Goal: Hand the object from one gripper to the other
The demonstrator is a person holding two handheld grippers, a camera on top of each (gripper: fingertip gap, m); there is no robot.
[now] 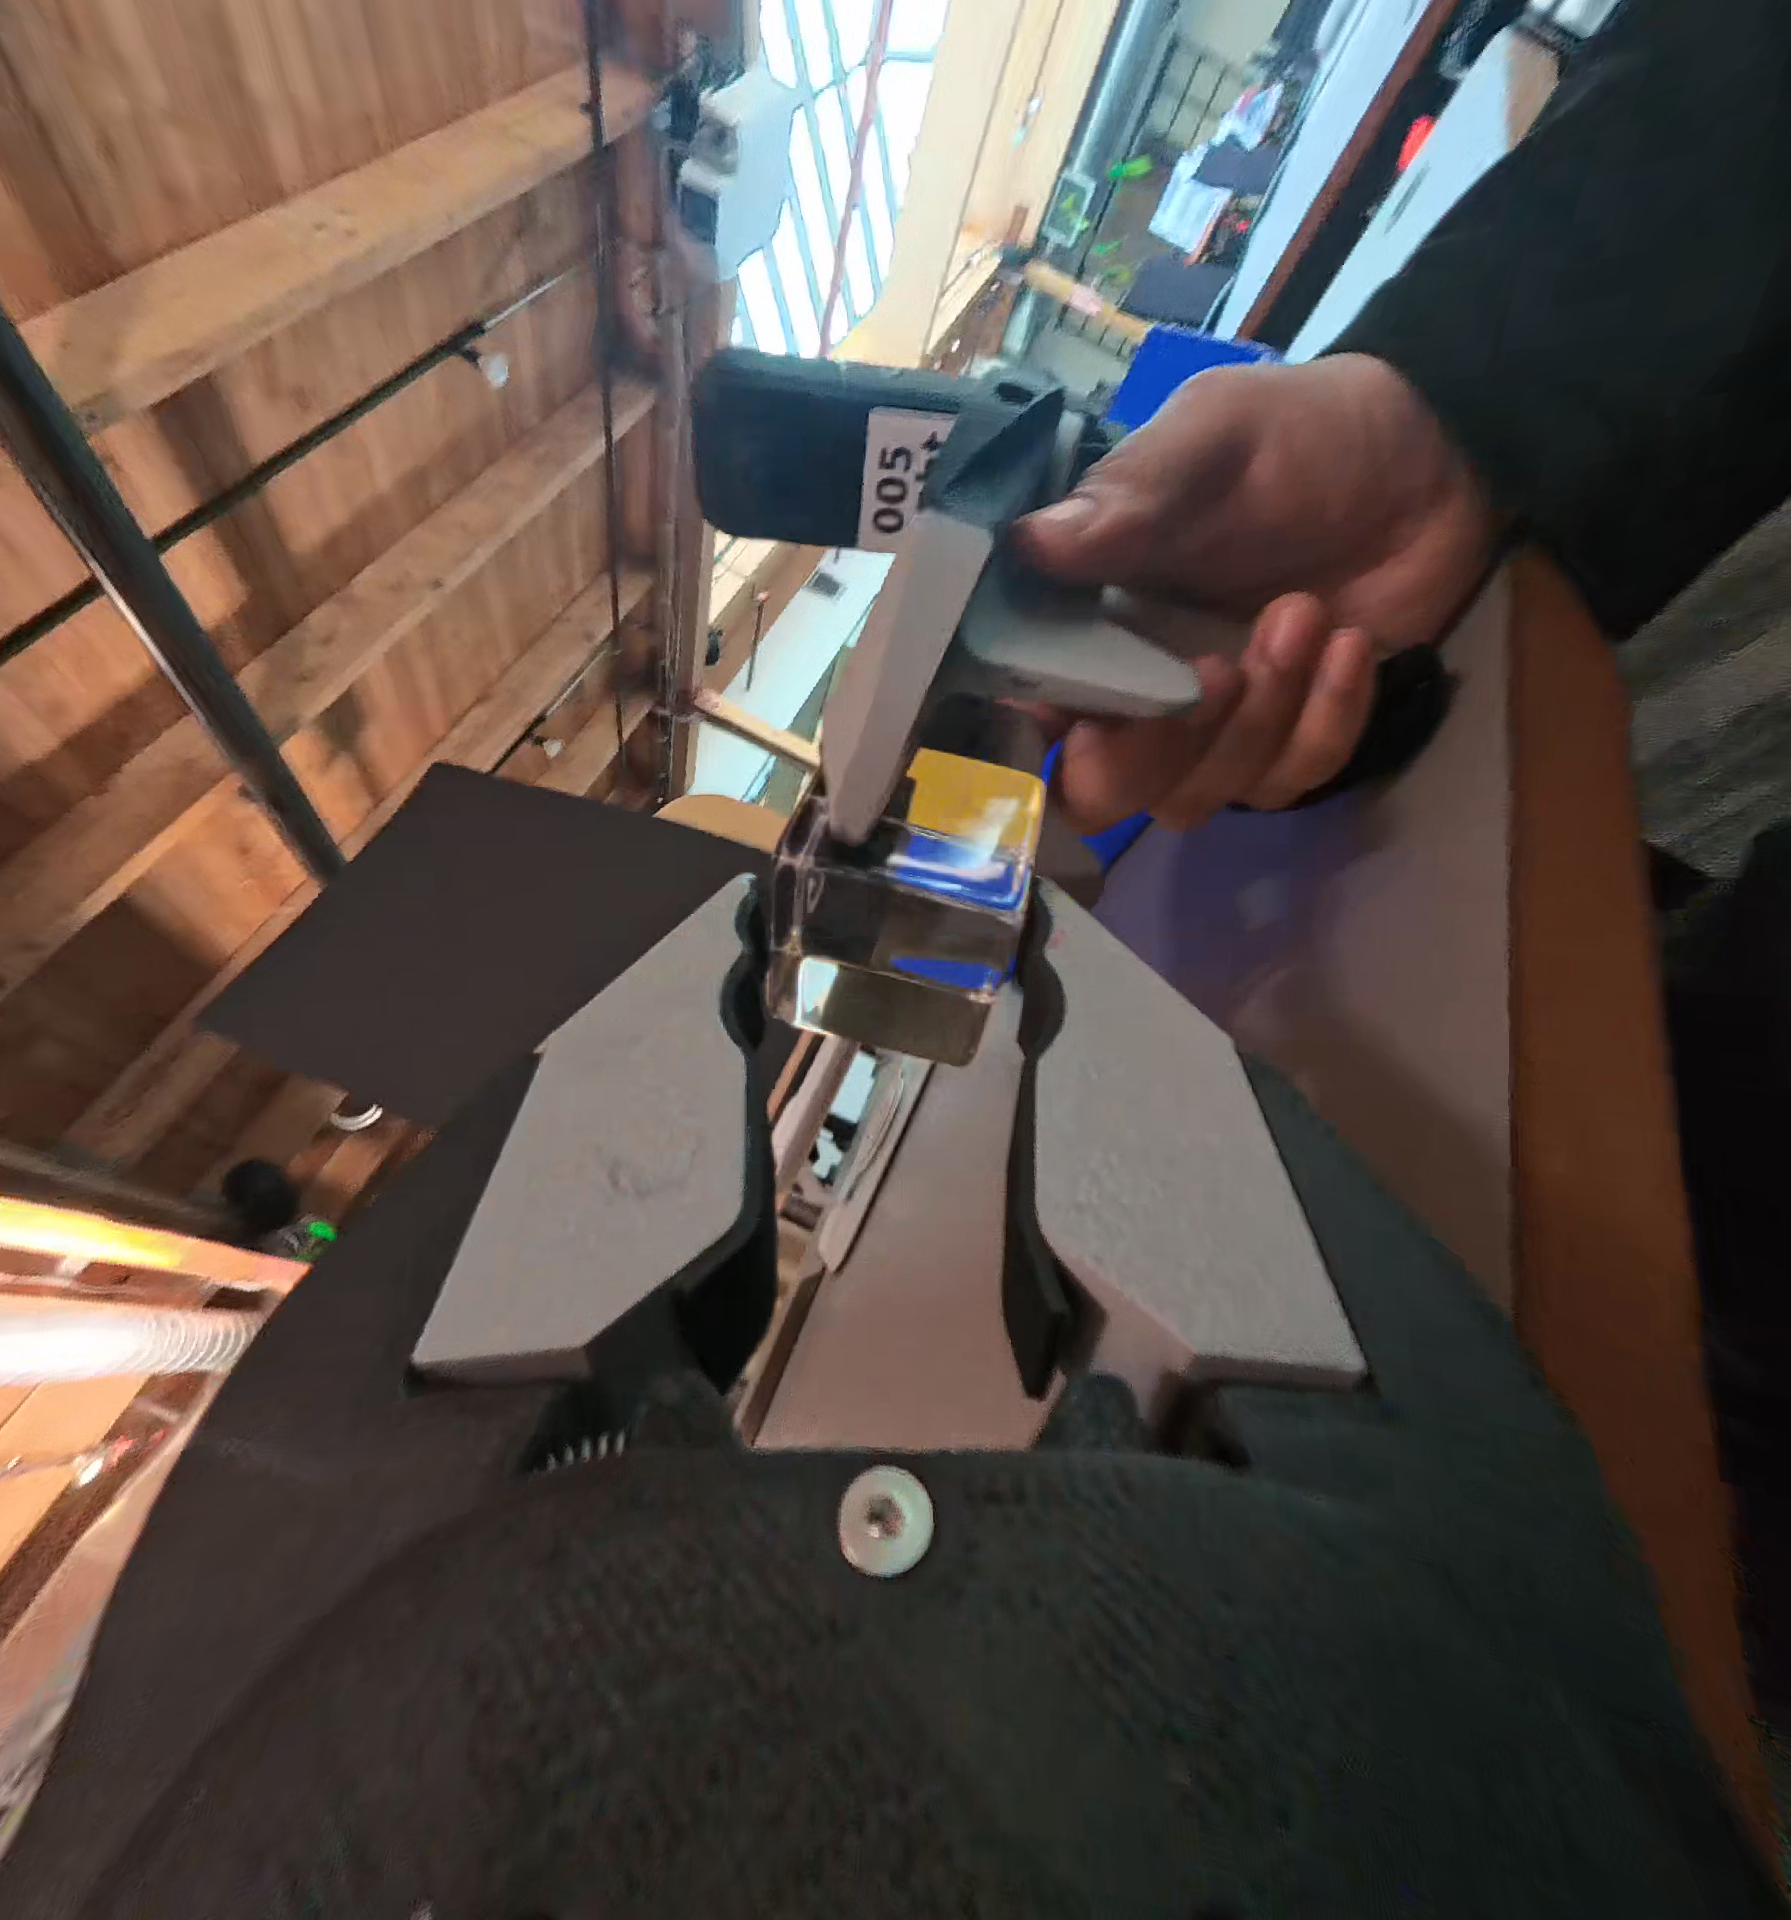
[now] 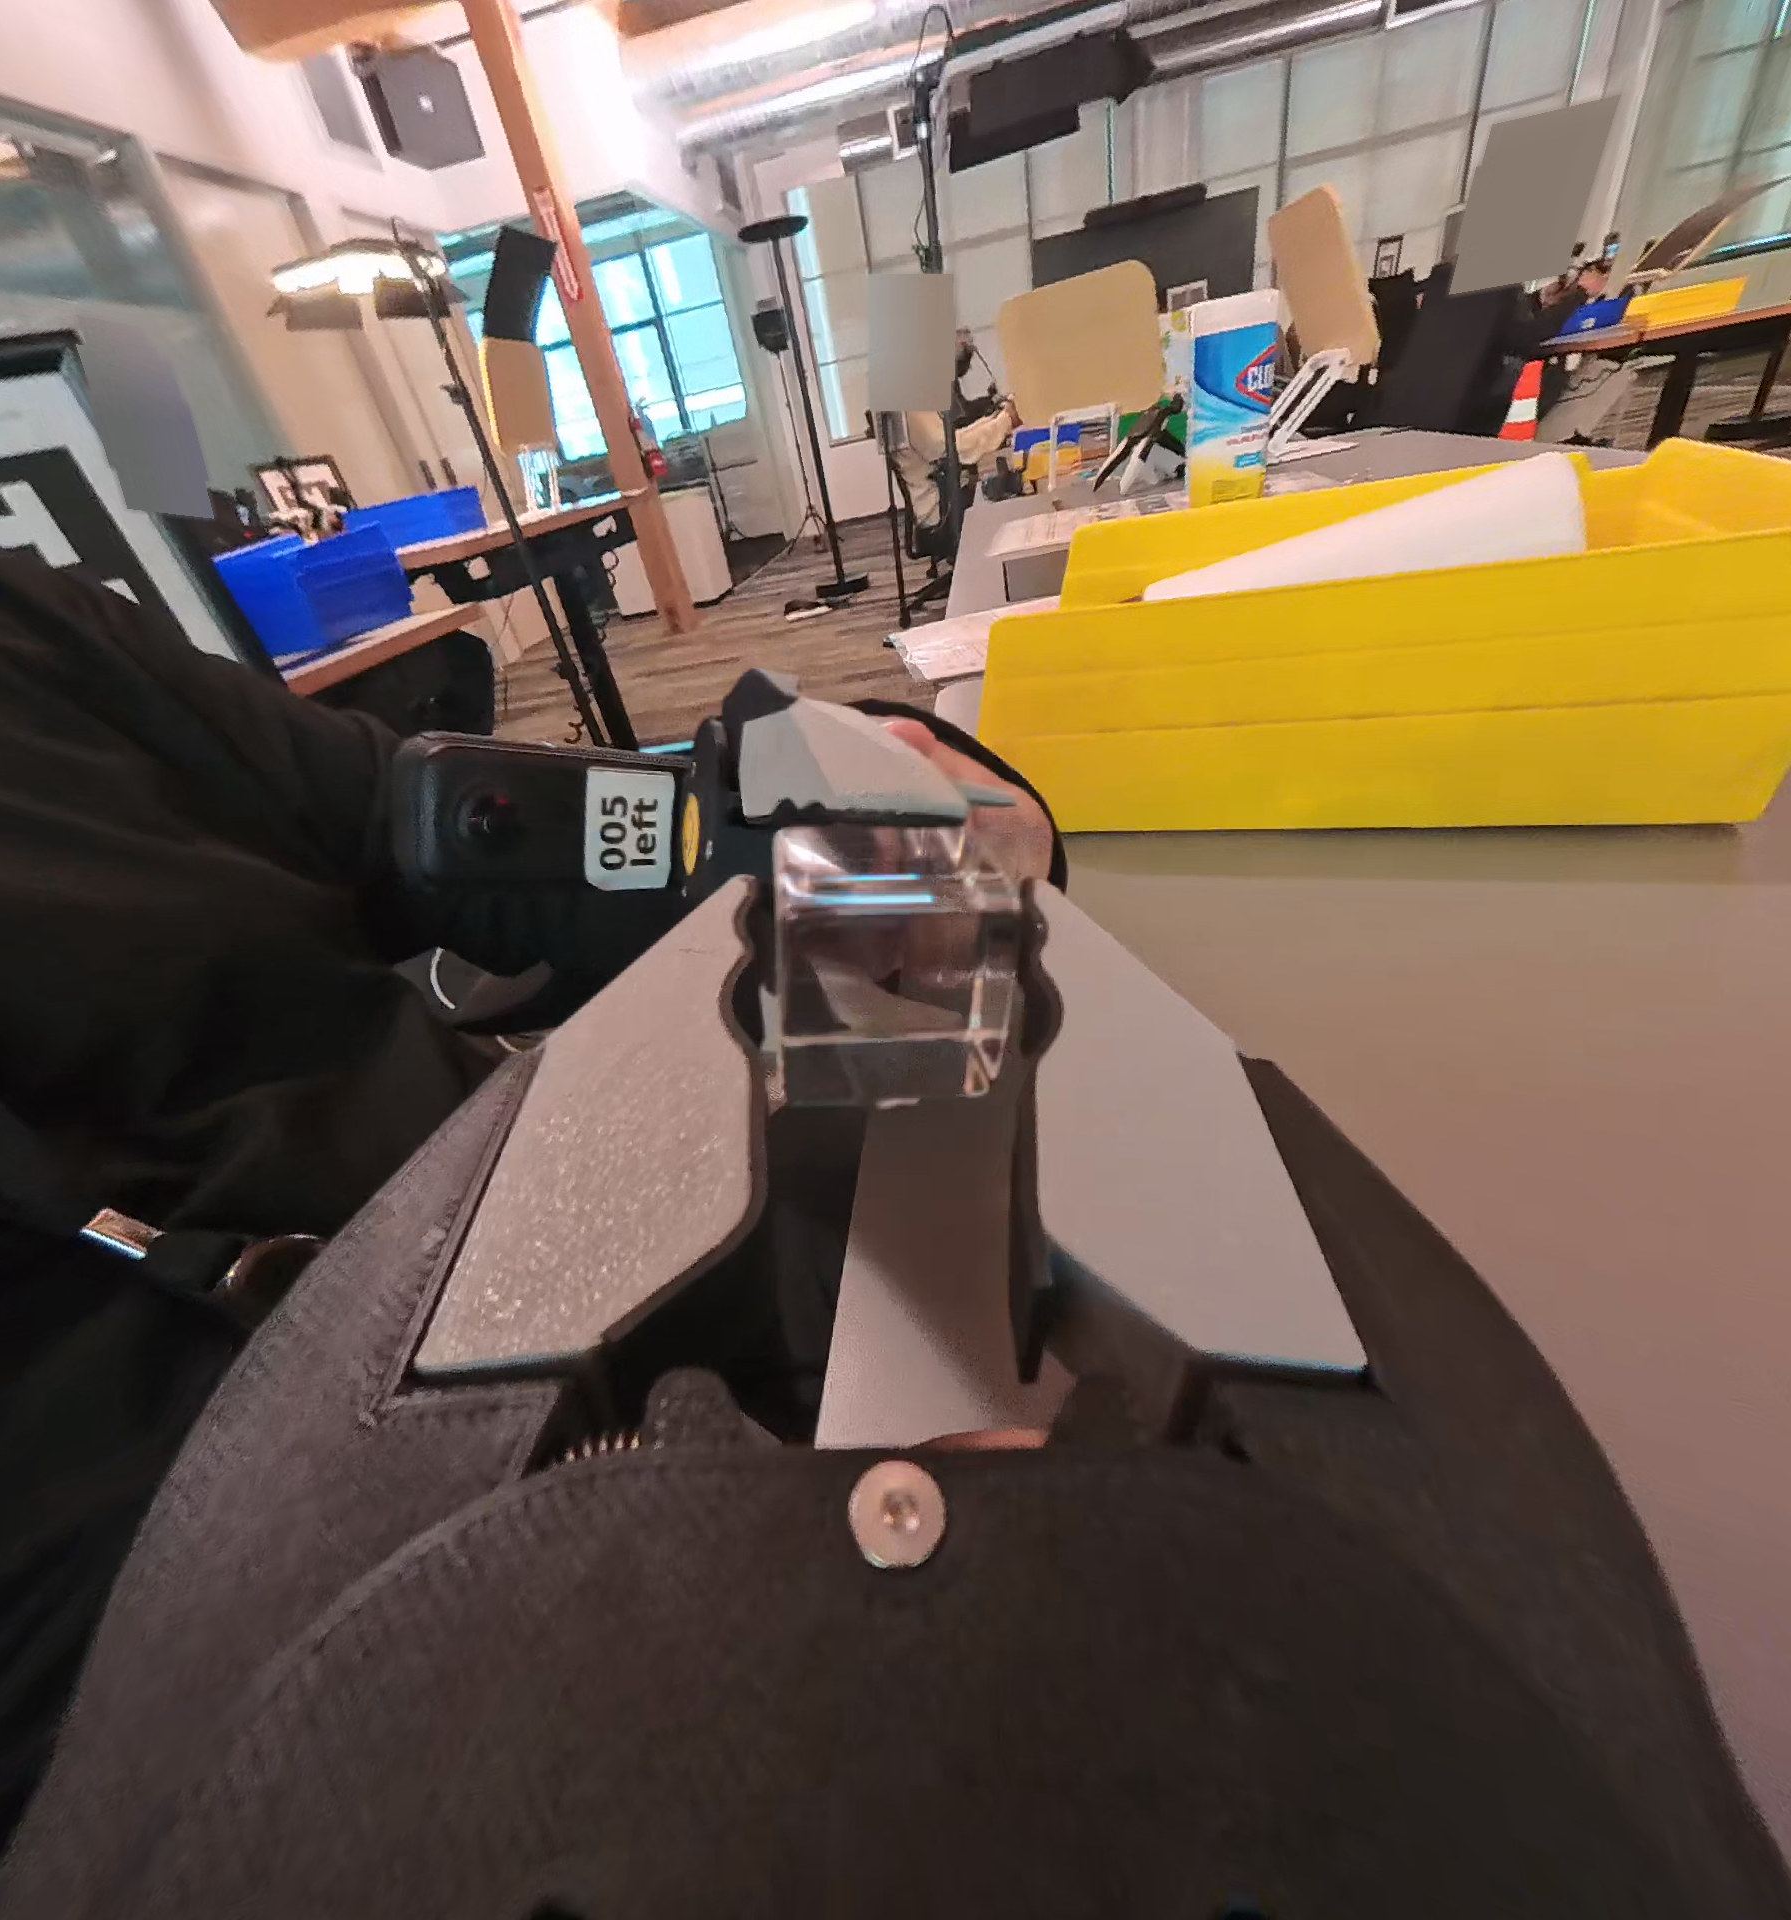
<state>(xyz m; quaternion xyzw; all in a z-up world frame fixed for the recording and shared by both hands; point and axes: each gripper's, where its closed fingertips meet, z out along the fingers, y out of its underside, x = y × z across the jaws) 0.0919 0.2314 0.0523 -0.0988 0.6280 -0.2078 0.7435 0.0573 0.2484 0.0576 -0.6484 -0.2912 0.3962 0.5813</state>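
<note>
The cube (image 1: 896,935) is clear, a see-through block with glints of blue and yellow in it, and it sits in the air between both tools at once. In the left wrist view the left gripper (image 1: 891,940) has its two grey fingers (image 1: 652,1122) pressed against the cube's opposite side faces, clenched on it at the black-edged tips. From above in that view the right gripper (image 1: 860,821) comes down at an angle, one grey finger tip touching the cube's top near edge; its second finger is hidden behind the cube, so from here its grip cannot be judged. A hand (image 1: 1275,592) in a dark sleeve holds that tool's handle. In the right wrist view the cube (image 2: 896,987) lies squarely between the right gripper's (image 2: 896,997) fingers (image 2: 621,1143), both tips touching its side faces, so this tool is grasping it too. The left gripper (image 2: 870,800) shows beyond, one finger lying across the cube's top far edge, its camera body to the left. The cube hangs above the near edge of a grey table (image 2: 1442,1091). On that table, well behind, stands a yellow bin (image 2: 1390,707) with a white roll (image 2: 1390,535) lying in it.
</note>
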